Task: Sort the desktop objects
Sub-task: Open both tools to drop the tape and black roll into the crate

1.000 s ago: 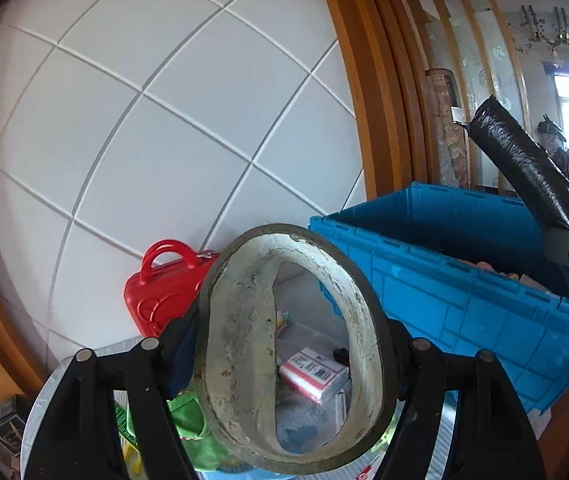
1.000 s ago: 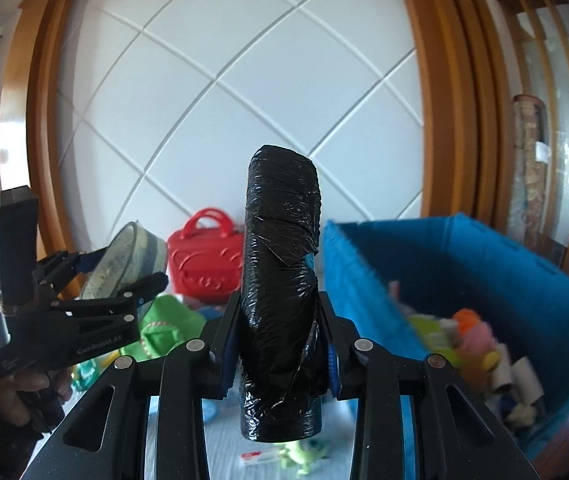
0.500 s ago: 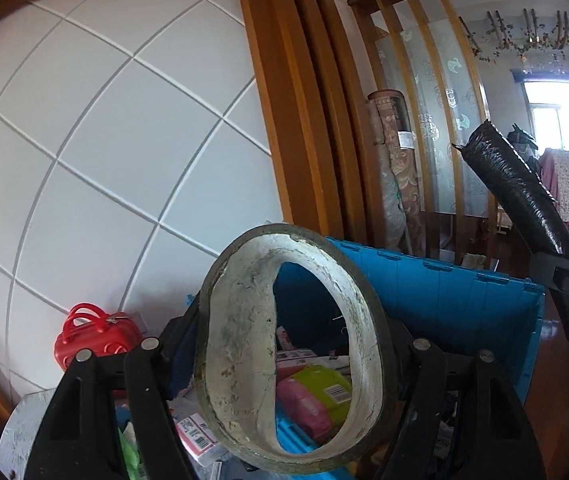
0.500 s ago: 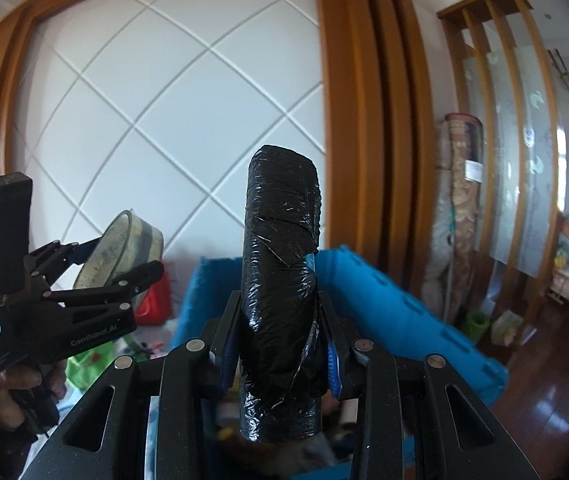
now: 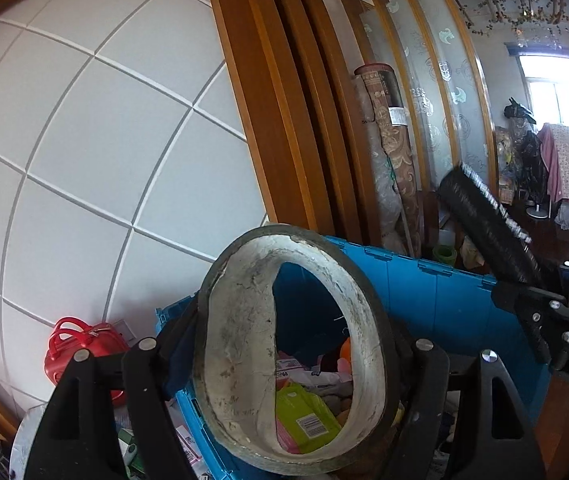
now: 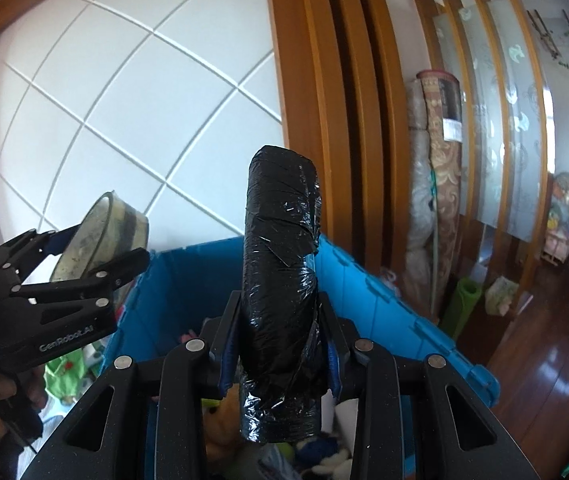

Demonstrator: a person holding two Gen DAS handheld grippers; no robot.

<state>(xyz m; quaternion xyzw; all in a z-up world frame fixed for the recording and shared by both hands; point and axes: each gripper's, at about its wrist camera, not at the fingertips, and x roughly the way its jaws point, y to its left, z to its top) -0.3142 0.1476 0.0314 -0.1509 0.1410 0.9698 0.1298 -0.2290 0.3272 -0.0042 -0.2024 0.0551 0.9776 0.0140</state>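
Both claws have swung from the tabletop to over the blue bin (image 6: 384,280). The left claw (image 5: 292,364), gripping the tape ring (image 5: 240,360), and the right claw (image 6: 280,348), gripping the black roll (image 6: 280,280), are easing open, so release looks imminent.

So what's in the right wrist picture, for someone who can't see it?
A black plastic-wrapped roll stands upright between the pads of the right tool, whose jaws are opening, above an open blue bin full of toys and packets. At left, the left tool holds a worn tape ring before a white panelled wall.

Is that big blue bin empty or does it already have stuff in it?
Not empty: the blue bin holds packets and soft toys.
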